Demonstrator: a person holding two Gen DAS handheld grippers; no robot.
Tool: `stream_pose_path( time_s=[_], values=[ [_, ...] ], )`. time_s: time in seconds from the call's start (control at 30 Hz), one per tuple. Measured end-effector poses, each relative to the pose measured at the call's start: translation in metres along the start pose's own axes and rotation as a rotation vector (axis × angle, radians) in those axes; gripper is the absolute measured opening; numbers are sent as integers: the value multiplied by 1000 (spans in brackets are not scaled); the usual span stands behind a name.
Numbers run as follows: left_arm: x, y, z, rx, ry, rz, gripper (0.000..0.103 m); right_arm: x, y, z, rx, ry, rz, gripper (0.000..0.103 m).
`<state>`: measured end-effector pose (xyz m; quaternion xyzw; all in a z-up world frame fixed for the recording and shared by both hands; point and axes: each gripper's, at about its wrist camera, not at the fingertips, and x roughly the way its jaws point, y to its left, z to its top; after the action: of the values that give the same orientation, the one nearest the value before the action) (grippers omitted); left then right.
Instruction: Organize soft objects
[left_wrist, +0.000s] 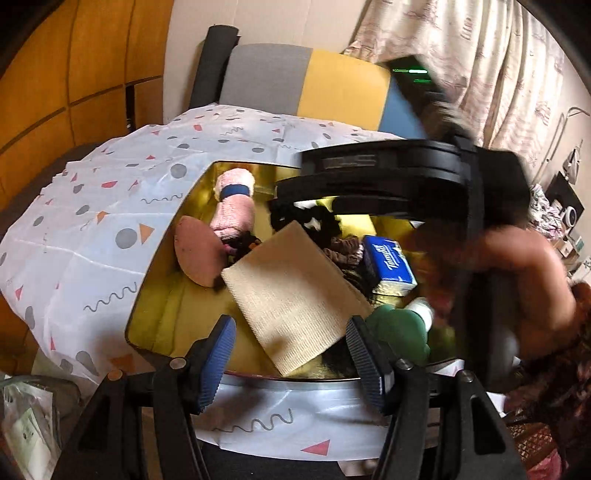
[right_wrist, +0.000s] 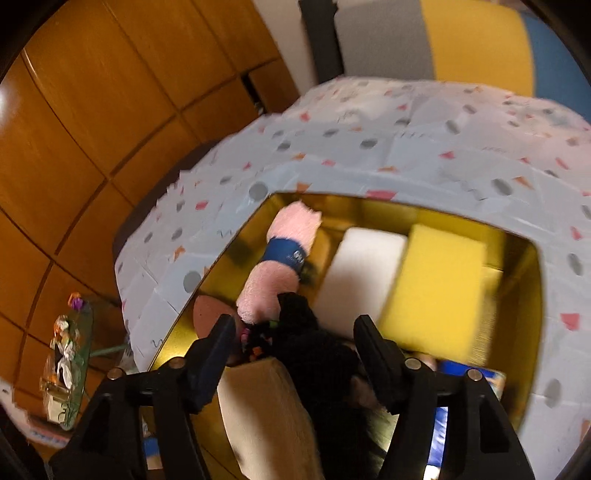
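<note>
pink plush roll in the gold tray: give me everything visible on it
The pink plush roll is a fuzzy, towel-like bundle, elongated, lying on its side along the left wall of the gold tray. A dark blue band with a small pale logo cinches it near the far end, so that end flares out. Its near end meets dark fuzzy items, and a brownish-pink oval pad sits beside it. Neither gripper touches it.
</note>
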<state>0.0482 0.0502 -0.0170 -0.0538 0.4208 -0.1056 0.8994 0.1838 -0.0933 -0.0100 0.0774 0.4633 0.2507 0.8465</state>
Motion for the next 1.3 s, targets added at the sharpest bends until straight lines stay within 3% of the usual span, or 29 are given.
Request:
stream_pose_path(
  time_s=[0.17,0.27,0.63,0.9,1.07,1.3],
  values=[
    [-4,-2,1,-9,-20,9,63,-48,-9,-23,4,-115,-101,95],
    [-7,-6,2,1,-32,27,63,-71,-10,-38,2,-168,-151,103],
    [-19,-15,3,-4,-40,25,63,-120,3,-88,-12,-240,-354,103],
    [-33,-9,6,-49,-69,137,63,-132,12,-106,67,-239,-499,103],
    [-41,-8,5,-50,-96,185,63,-134,22,-114,50,-229,-508,103],
    [-41,-7,5,-49,-56,212,63,-137,31,-116,84,-232,-538,103]
  ],
)
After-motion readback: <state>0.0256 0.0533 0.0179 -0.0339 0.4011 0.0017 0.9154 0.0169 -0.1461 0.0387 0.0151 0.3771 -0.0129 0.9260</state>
